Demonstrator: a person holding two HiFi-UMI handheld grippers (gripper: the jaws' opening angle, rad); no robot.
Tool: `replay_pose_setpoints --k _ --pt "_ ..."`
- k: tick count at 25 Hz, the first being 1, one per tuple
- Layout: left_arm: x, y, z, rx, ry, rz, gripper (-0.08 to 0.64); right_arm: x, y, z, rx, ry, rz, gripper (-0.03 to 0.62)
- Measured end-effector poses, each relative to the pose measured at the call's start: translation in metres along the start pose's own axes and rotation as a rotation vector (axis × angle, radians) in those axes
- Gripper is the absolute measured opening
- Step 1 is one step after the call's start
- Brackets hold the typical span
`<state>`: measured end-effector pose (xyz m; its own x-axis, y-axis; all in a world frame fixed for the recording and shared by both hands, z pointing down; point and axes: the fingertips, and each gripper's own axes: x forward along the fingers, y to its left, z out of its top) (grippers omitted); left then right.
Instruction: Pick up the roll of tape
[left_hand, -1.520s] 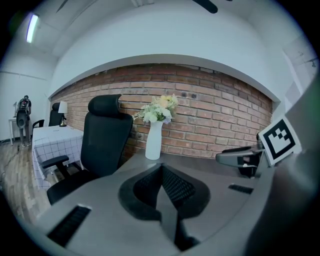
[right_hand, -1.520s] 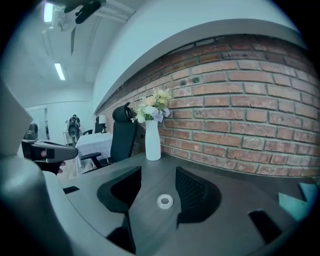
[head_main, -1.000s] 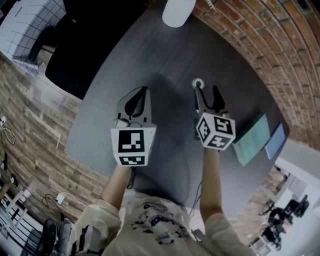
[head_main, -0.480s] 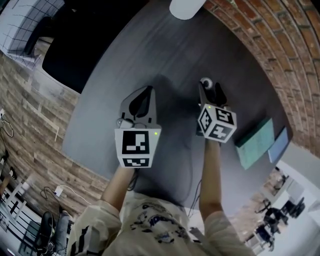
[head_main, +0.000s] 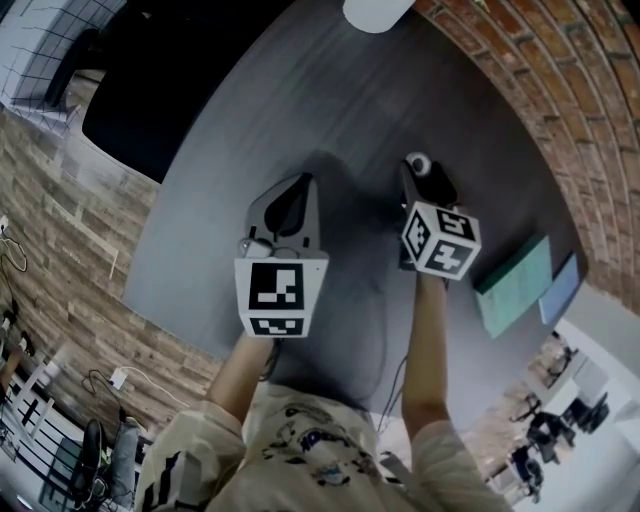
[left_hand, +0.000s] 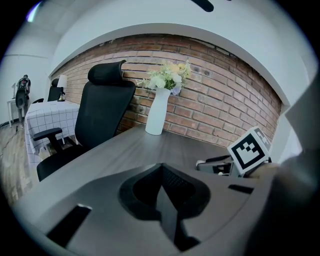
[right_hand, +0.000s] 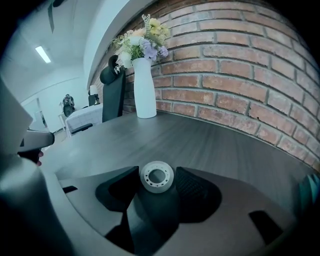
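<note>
The roll of tape (head_main: 418, 163) is a small white ring on the grey table (head_main: 330, 90), right of centre. My right gripper (head_main: 421, 172) is shut on it, one dark pad against each side. In the right gripper view the roll (right_hand: 157, 176) sits upright between the jaws, its hole facing the camera. Whether it is off the table I cannot tell. My left gripper (head_main: 303, 183) hovers to the left of it, shut and empty; its jaws (left_hand: 161, 169) meet at the tip. From the left gripper view the right gripper's marker cube (left_hand: 248, 150) shows at the right.
A white vase (head_main: 375, 10) with flowers (right_hand: 141, 42) stands at the table's far edge by the brick wall. A green notebook (head_main: 512, 282) and a blue one (head_main: 560, 287) lie at the right. A black office chair (left_hand: 102, 112) stands at the left side.
One second ago the right gripper's jaws stood apart around the roll; they have closed onto it. The left gripper has hardly moved.
</note>
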<state>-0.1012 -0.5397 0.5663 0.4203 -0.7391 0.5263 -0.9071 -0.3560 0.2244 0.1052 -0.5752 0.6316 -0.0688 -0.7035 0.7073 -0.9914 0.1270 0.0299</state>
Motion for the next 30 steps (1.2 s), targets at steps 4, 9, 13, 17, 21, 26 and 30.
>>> replay_pose_setpoints --k 4,9,13,17,21,26,30 --pt "0.001 0.003 -0.003 -0.005 0.003 0.005 0.002 0.002 0.002 -0.001 -0.019 -0.002 0.006 0.207" --pt "0.002 0.006 -0.007 -0.007 0.004 0.015 0.002 0.008 0.002 -0.003 -0.029 -0.004 0.01 0.196" --pt "-0.004 0.007 -0.001 -0.003 -0.01 0.023 0.002 -0.001 0.0 0.002 -0.002 -0.034 -0.003 0.195" --pt "-0.013 0.007 0.013 0.023 -0.042 0.031 0.002 -0.018 0.003 0.016 0.009 -0.082 -0.008 0.195" --pt "-0.029 -0.002 0.029 0.045 -0.074 0.04 0.002 -0.052 0.005 0.034 0.018 -0.148 0.005 0.195" --pt "-0.059 -0.022 0.06 0.078 -0.15 0.045 0.002 -0.108 0.005 0.058 0.017 -0.258 0.001 0.195" --pt "-0.094 -0.038 0.085 0.1 -0.215 0.052 0.002 -0.164 0.007 0.079 0.014 -0.355 -0.012 0.195"
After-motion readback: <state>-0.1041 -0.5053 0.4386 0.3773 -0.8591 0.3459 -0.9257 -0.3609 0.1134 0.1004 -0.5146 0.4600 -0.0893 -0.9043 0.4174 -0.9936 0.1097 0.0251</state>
